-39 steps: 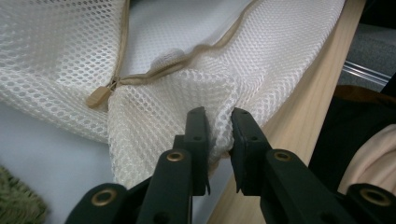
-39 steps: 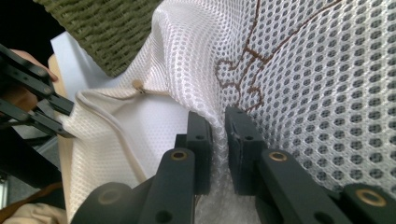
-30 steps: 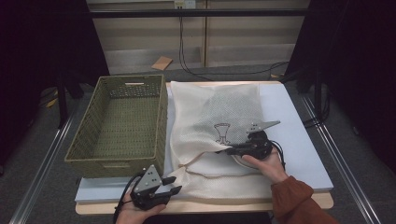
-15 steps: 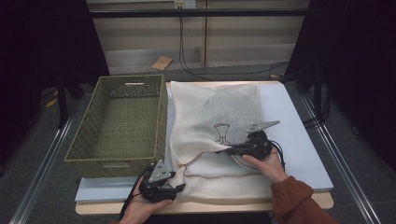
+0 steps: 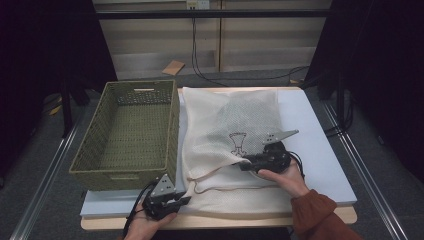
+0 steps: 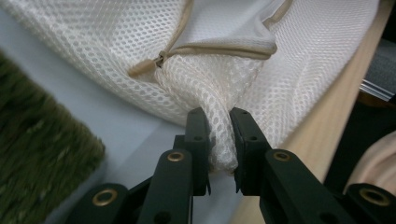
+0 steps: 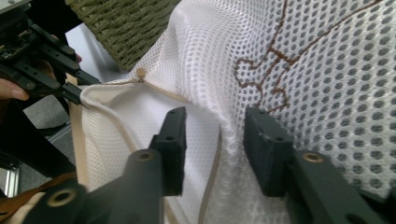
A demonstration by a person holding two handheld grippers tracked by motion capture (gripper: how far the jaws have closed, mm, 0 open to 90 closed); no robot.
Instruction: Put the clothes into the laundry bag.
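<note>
A white mesh laundry bag (image 5: 225,125) with a brown embroidered motif (image 5: 238,142) lies flat on the table mat, its zipped mouth toward me. My left gripper (image 5: 186,199) is at the bag's near left corner. In the left gripper view its jaws (image 6: 219,126) have just been closing and now pinch a bunched fold of mesh (image 6: 219,140) just below the zipper pull (image 6: 142,67). My right gripper (image 5: 241,165) lies on the bag's near middle. Its jaws (image 7: 215,135) have just been opening and stand apart, with the mesh edge (image 7: 229,140) loose between them.
An olive woven basket (image 5: 125,177) stands empty on the left, touching the bag's left side. The pale blue mat (image 5: 320,150) lies bare to the right of the bag. The wooden table edge (image 5: 230,220) runs along the front, and cables lie on the floor beyond.
My left hand has moved right and forward from the table's front edge to the bag's near left corner and closed on the mesh there. The right hand has stayed in place.
</note>
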